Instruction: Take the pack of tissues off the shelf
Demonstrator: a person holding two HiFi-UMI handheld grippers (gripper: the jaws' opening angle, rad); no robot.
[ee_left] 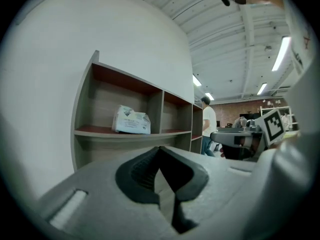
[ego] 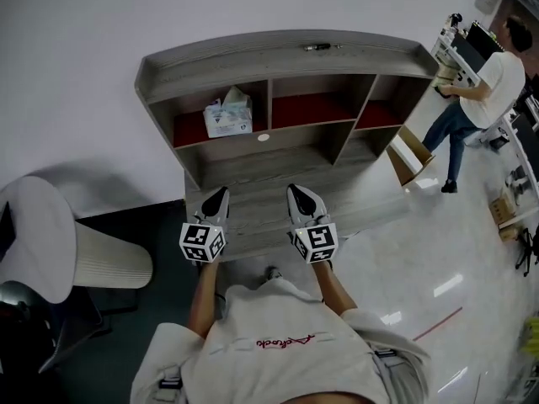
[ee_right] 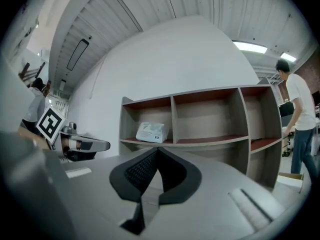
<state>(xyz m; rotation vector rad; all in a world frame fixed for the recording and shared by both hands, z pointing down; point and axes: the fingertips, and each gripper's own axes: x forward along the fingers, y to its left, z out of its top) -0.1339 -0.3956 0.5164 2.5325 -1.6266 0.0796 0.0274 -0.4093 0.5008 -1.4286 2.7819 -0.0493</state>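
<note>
Shirt: the person's pale shirt (ego: 278, 343) filled the bottom of the head view, with both forearms reaching forward from it.
Left claw: the left gripper (ego: 221, 194) was closed, its pads meeting at the tip (ee_left: 160, 149) with nothing between them.
Right claw: the right gripper (ee_right: 157, 150) was also closed and empty, held level beside the left one (ego: 295, 192).
Shelf: the grey shelf (ego: 286, 53) stood against the white wall, with three compartments lined in red along its upper row.
Tissues: the pack (ego: 228, 114) sat in the leftmost compartment, near its right divider, resting on the board.
Gap: both claws were well apart from the shelf; neither touched anything.
Bearing: from the left claw the pack (ee_left: 131, 120) lay ahead, a little left and above the jaw line; from the right claw (ee_right: 151, 132) it lay ahead and higher too.
Long axis: the pack seemed to run side to side along the board, its broad face turned to the claws.
Nearer hand: the left, judging by the head view.
Next need: the jaws would have to open before reaching in.
Bystander: a person (ego: 484, 82) stood at a desk far right.
</note>
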